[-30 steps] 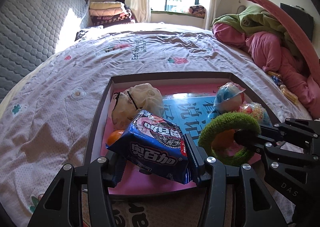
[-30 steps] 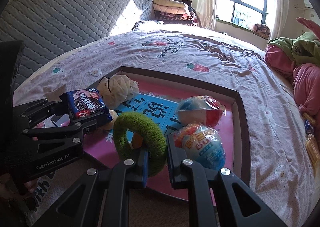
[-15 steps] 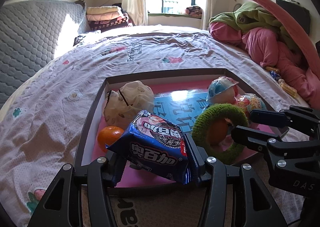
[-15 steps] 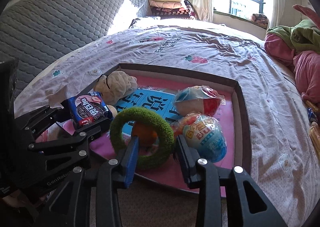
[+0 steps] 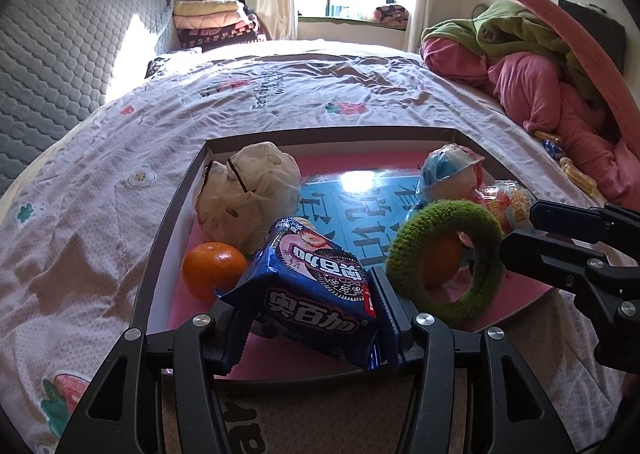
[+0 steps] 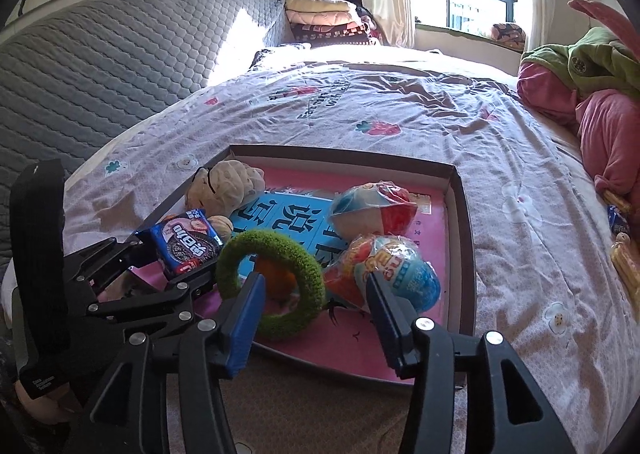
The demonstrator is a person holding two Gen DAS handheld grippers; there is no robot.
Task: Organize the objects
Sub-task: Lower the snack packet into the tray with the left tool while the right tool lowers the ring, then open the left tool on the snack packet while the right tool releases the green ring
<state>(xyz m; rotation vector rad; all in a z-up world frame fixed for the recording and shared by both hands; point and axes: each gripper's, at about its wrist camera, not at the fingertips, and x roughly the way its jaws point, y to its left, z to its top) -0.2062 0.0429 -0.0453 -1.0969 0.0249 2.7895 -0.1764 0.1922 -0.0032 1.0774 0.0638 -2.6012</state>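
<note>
A dark-rimmed tray with a pink lining lies on the bed. My left gripper hovers over its near edge. Its jaws are opening, and their pads still press on a blue cookie packet. My right gripper is opening too. The fuzzy green ring sits free between its fingers, leaning on an orange in the tray. The tray also holds another orange, a cream mesh bag and two wrapped egg toys.
A pile of pink and green bedding fills the right side of the bed. Small snack packets lie beside it. A grey quilted headboard stands on the left, with folded blankets at the back. A brown mat lies under the tray's near edge.
My right gripper has opened and let go of the green ring, which now rests in the tray. The left gripper has kept the cookie packet and stayed in place.
</note>
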